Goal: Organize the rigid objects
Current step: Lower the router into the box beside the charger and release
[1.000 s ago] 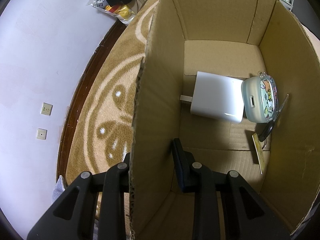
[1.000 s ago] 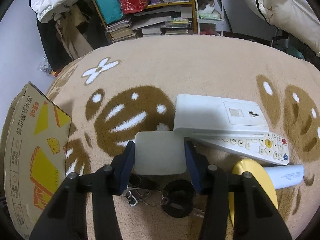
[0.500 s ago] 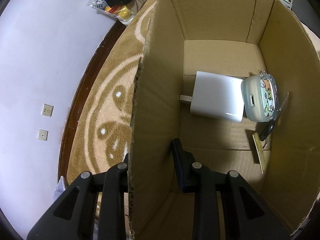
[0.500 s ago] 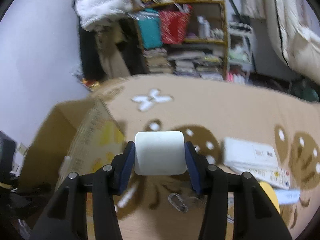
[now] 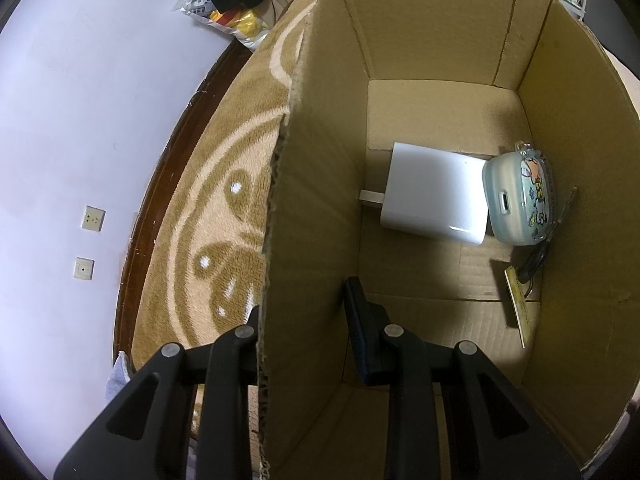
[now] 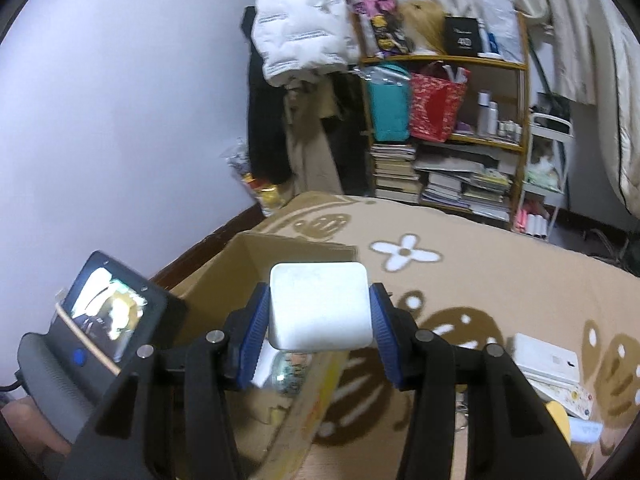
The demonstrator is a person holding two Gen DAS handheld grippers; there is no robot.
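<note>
Right gripper (image 6: 319,318): jaws clamped on a white block (image 6: 319,311), blue pads pressed flat on its left and right faces, the block held clear of the rug.

Block and box: the block hangs above the near wall of the cardboard box (image 6: 256,264), with the open top just ahead of and below the jaws; the drop looks to lie forward and down.

Long axis: the block is nearly square from this side, so no long axis can be told; its broad face points at the camera.

Left gripper (image 5: 304,320): jaws straddle the box's left wall (image 5: 308,240), one finger outside over the rug (image 5: 200,208), one inside. They appear pinched on the card, though the contact itself is hidden behind the wall.

Box contents: a white charger (image 5: 434,194) lies flat mid-floor, prongs toward the left wall; a pale patterned case (image 5: 520,198) touches its right edge; keys and a thin card (image 5: 518,304) lean against the right wall.

Free floor: bare cardboard shows at the far end and near the left finger, judged the likeliest landing spots.

Nearer hand: the right, already carrying the block; the left only steadies the box.

Remaining: a white box (image 6: 548,358) and other items lie on the rug to the right.
</note>
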